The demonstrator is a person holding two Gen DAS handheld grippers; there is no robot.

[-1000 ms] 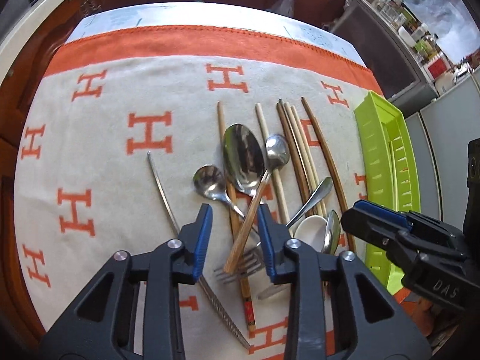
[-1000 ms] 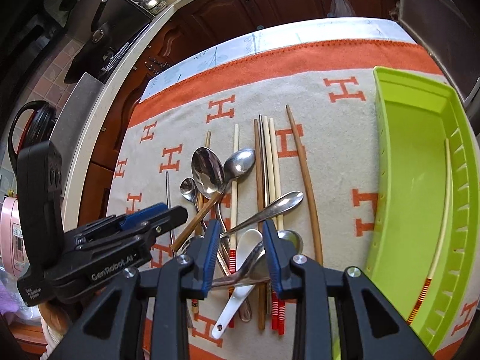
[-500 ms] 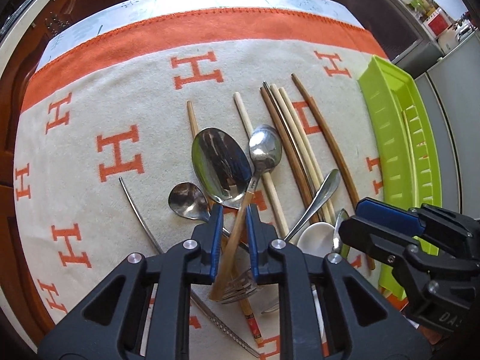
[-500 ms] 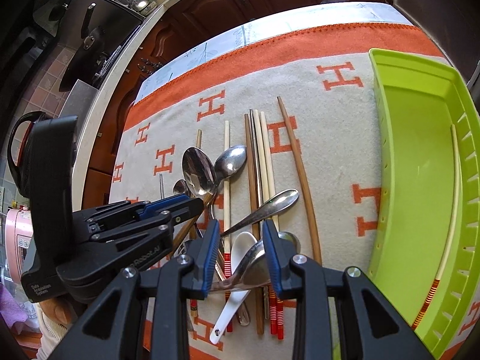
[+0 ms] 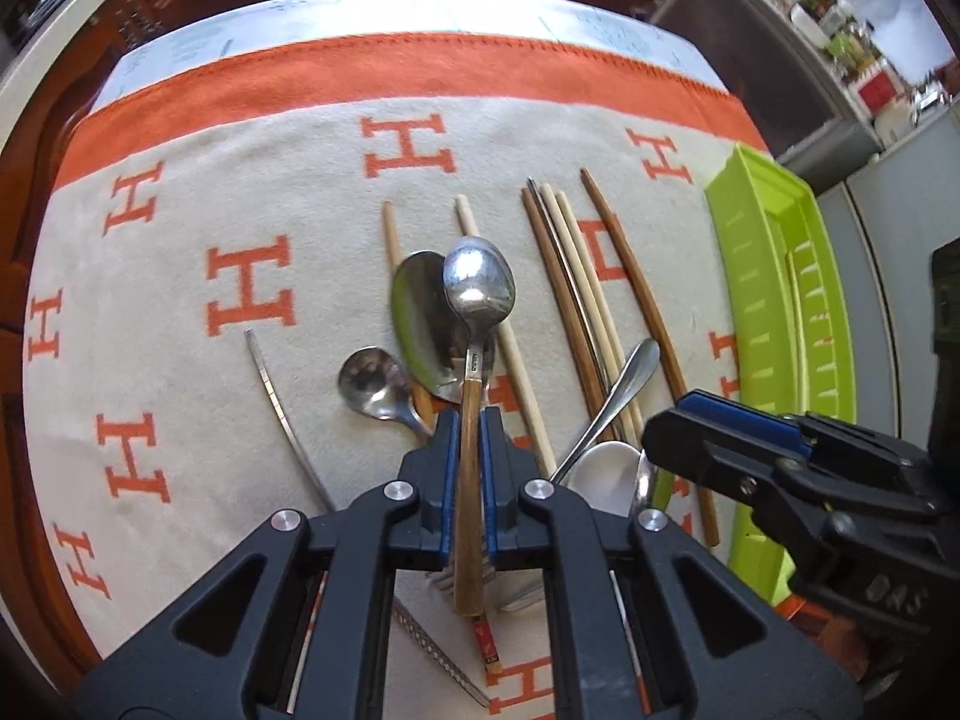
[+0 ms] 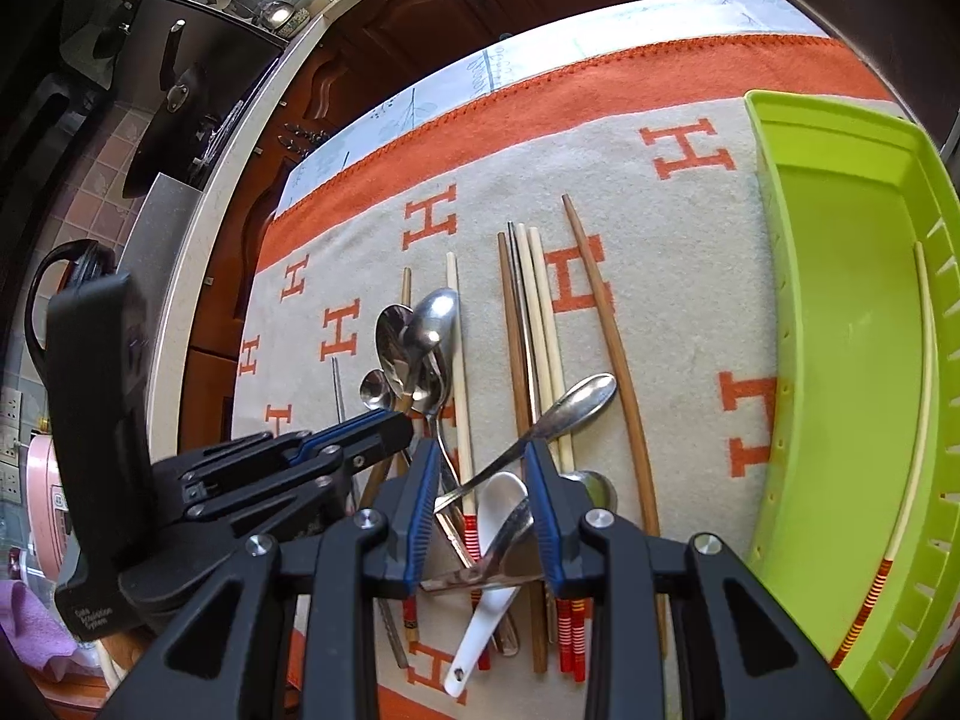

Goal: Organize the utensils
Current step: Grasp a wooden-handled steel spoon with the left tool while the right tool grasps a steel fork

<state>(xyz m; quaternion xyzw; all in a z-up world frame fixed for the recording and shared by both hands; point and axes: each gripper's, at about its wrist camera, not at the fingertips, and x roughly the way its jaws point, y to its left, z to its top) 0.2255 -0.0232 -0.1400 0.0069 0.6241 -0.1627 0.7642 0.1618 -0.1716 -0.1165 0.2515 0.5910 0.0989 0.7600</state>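
Observation:
My left gripper (image 5: pixel 468 420) is shut on the wooden handle of a steel spoon (image 5: pixel 479 288), whose bowl points away above the pile; the same gripper (image 6: pixel 384 429) shows in the right wrist view. Beneath lie a large steel spoon (image 5: pixel 420 324), a small spoon (image 5: pixel 369 375), several chopsticks (image 5: pixel 576 276) and a white ceramic spoon (image 6: pixel 489 546). My right gripper (image 6: pixel 483 468) hangs open over the near end of the pile, its fingers on either side of a steel handle (image 6: pixel 558 414) without gripping it. The green tray (image 6: pixel 840 276) at the right holds one chopstick (image 6: pixel 921 414).
A beige cloth with orange H marks (image 5: pixel 252 294) covers the table. A thin metal chopstick (image 5: pixel 276 414) lies apart at the left. Dark wooden cabinets (image 6: pixel 420 18) stand beyond the far edge, a black kettle (image 6: pixel 66 264) at the left.
My left gripper has shut on the wooden-handled spoon and raised it off the pile, straight along the fingers. The right gripper stays open over the pile.

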